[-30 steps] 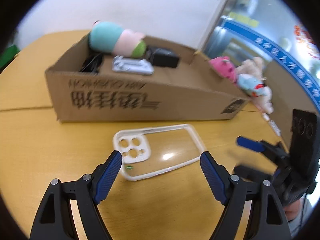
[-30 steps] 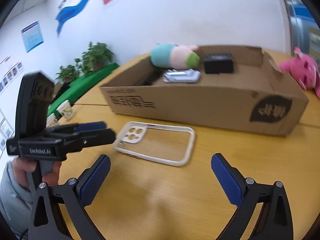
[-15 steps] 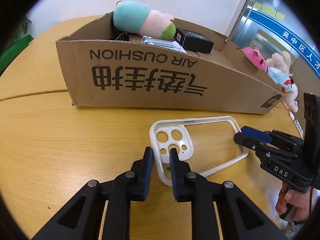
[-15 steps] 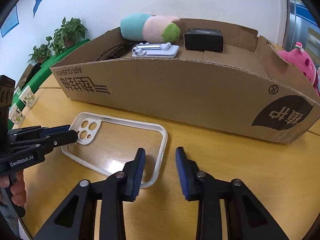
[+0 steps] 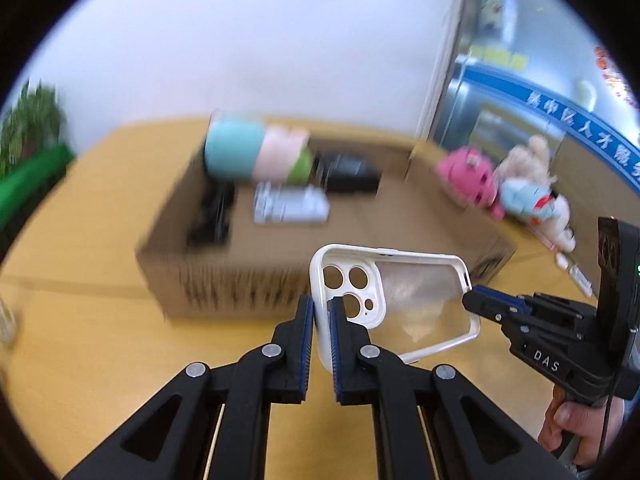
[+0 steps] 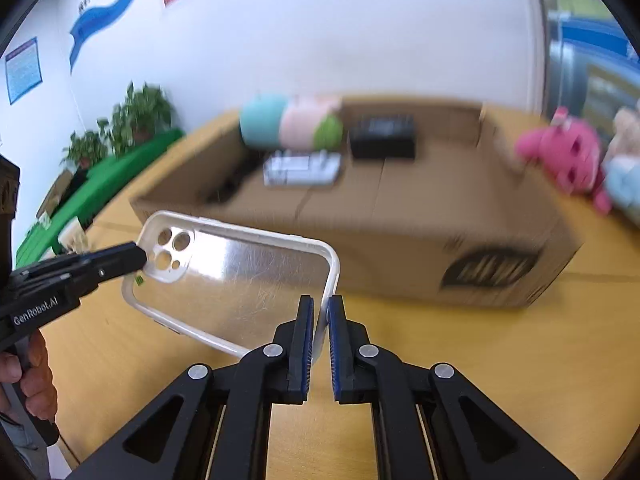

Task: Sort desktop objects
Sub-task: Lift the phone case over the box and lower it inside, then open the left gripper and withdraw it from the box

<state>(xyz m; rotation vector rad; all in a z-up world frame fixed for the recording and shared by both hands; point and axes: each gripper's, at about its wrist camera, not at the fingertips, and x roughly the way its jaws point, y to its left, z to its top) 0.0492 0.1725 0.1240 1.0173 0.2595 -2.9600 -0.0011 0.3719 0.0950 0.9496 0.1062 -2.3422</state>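
Observation:
A clear phone case with a white rim (image 5: 404, 300) hangs in the air above the wooden table, in front of an open cardboard box (image 5: 240, 280). My left gripper (image 5: 319, 312) is shut on the case's camera end. My right gripper (image 6: 319, 312) is shut on the opposite end of the case (image 6: 240, 276). Each gripper shows in the other's view, the right (image 5: 474, 300) and the left (image 6: 140, 256). The box (image 6: 400, 256) holds a teal-pink-green plush (image 6: 292, 126), a black block (image 6: 382, 140), a silver item (image 6: 302, 168) and a dark item (image 5: 212, 216).
Pink, beige and light-blue plush toys (image 5: 500, 184) lie on the table right of the box; the pink one shows in the right wrist view (image 6: 564, 156). Small white items (image 5: 576, 270) lie near them. Green planters with plants (image 6: 100, 168) stand beyond the table's left edge.
Both grippers closed on the ends of the phone case while it lay on the table, then lifted it together. The box interior now shows from higher up.

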